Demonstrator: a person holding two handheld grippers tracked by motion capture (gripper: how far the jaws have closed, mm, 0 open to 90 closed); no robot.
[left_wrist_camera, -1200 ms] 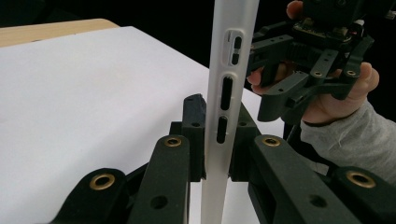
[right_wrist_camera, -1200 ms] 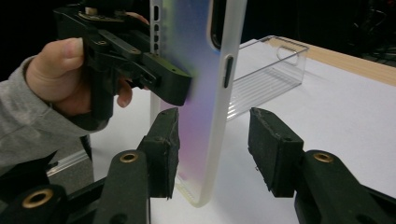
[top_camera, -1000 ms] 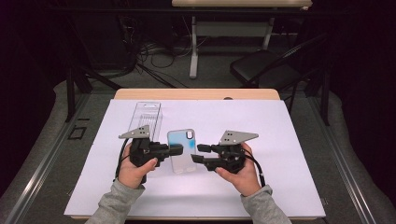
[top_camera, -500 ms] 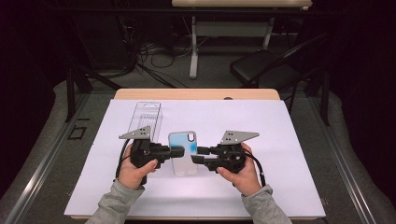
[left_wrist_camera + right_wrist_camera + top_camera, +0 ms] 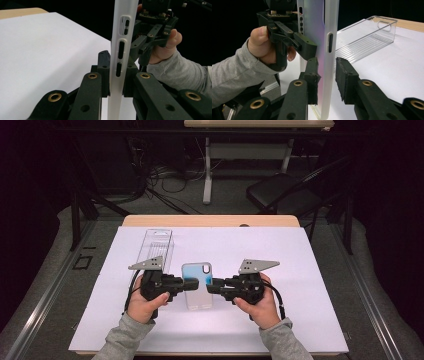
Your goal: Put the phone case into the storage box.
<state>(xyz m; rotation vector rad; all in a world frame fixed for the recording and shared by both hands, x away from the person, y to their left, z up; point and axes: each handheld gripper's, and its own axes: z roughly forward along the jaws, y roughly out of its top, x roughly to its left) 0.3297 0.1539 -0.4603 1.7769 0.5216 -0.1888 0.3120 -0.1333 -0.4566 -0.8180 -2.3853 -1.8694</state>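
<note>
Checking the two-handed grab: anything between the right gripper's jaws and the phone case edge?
Nothing visible. The phone case edge sits between the right gripper jaws, which have just been closing; one pad touches, the other stands slightly off. The left gripper clamps the opposite edge.

A translucent, blue-tinted phone case (image 5: 197, 285) lies on the white-covered desk (image 5: 310, 270) between the left gripper (image 5: 192, 284) and the right gripper (image 5: 212, 286), with a clear plastic box (image 5: 157, 247) near its upper left.
</note>
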